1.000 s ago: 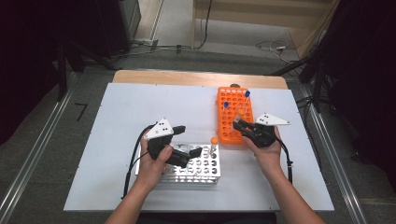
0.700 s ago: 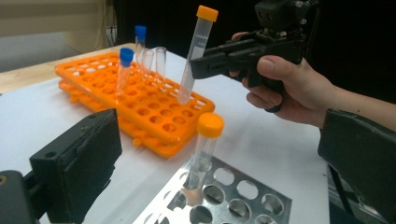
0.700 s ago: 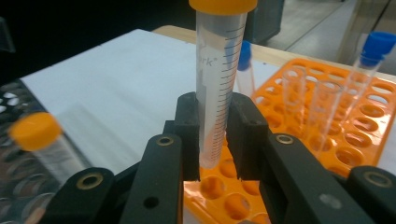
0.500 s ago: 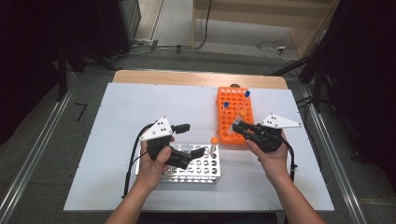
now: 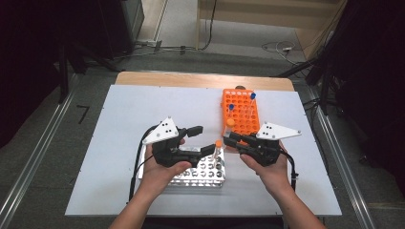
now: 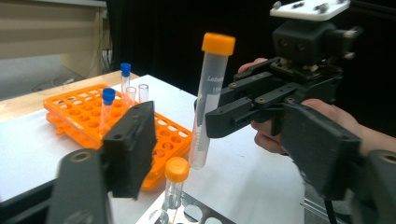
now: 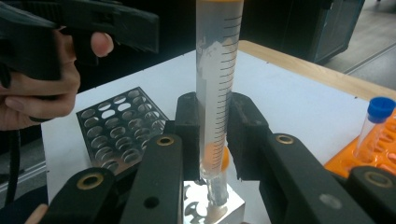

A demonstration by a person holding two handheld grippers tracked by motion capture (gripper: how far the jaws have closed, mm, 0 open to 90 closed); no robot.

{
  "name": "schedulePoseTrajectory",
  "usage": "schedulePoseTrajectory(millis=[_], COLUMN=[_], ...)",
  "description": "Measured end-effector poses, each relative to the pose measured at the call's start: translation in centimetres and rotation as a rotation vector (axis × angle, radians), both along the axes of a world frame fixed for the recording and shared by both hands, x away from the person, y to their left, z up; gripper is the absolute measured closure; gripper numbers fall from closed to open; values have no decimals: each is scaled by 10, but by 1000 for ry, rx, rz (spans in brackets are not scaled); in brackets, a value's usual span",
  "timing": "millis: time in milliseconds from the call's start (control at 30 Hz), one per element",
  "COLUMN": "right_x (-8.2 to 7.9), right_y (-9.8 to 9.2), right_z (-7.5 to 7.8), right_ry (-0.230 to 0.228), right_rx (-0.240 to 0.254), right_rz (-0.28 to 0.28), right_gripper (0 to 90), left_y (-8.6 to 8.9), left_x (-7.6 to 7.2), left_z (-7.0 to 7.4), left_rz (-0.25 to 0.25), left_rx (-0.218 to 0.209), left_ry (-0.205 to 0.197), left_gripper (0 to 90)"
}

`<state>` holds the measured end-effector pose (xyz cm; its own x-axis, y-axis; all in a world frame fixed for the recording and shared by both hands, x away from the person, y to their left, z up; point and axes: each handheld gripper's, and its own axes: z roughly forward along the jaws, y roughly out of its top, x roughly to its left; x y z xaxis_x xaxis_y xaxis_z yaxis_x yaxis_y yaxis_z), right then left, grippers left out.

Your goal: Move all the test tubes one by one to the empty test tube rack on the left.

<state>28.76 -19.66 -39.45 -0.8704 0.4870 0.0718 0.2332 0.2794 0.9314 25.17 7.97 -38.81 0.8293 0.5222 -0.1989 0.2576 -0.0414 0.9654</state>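
Right gripper point(image 5: 229, 139) now higher, fingers pinching "Label"-marked tube point(image 6: 208, 100); left gripper point(image 5: 203, 138) fingers spread, narrowing.

Grey floor point(image 5: 38, 143), dark surroundings

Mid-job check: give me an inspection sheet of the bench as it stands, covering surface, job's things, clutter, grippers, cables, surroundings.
Surface: white tabletop, wooden strip along its far edge.
Job's things: orange-capped tube held upright above the table; metal rack holds a second orange-capped tube; orange rack holds blue-capped tubes.
Clutter: nothing seen.
Grippers: right gripper shut on the orange-capped tube; left gripper above the metal rack, jaws have just been closing, nothing between them.
Cables: black cable trails from the left gripper over the table; another hangs by the right hand.
Surroundings: dark equipment, floor cables, metal rails beside the table.
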Motion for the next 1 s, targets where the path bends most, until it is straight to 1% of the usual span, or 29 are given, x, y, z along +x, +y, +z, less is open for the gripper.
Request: schedulePoseTrajectory(millis=[100,233,267,300,333,367,400,500,533,567,600,633,733,767,833,867,900,933,1000], right_x=[-3,-10,-13,-13,-14,-16,-16,-18,-19,-20,-20,-20,-17,-17,-16,-13,-13,-11,-8], right_y=[3,12,16,16,19,22,22,27,28,29,30,30,29,29,27,25,25,22,16], right_z=[2,2,2,2,1,0,0,-3,-3,-4,-4,-4,-6,-6,-7,-7,-7,-7,-5], right_ry=[0,-4,-8,-8,-8,-1,-1,3,2,3,1,1,12,12,17,19,19,14,21], right_rx=[-2,-19,-25,-25,-29,-36,-36,-43,-46,-50,-52,-52,-46,-46,-41,-37,-37,-34,-21], right_rz=[8,53,74,74,82,96,96,112,118,125,127,127,125,125,128,134,134,138,155], right_gripper=[729,728,728,728,728,728,728,728,728,728,728,728,729,729,723,682,682,641,592], left_y=[-3,-7,-7,-7,-8,-8,-9,-12,-13,-14,-14,-14,-14,-13,-13,-13,-12,-11,-9], left_x=[3,4,5,5,5,5,5,5,4,4,4,4,6,6,8,9,9,10,13], left_z=[0,1,1,1,1,1,1,0,0,0,0,0,0,0,-1,-1,-1,-2,-3], left_rz=[0,-10,-16,-16,-16,-18,-23,-40,-40,-39,-39,-42,-27,-25,-29,-26,-17,-11,4], left_rx=[-17,-19,-21,-25,-23,-22,-20,7,11,12,10,11,28,33,29,27,33,29,22], left_ry=[14,19,21,20,20,21,24,14,14,11,10,9,-6,-9,-7,-11,-13,-15,-15], left_gripper=[335,381,416,416,438,486,486,565,600,668,704,704,744,744,748,748,748,748,749])
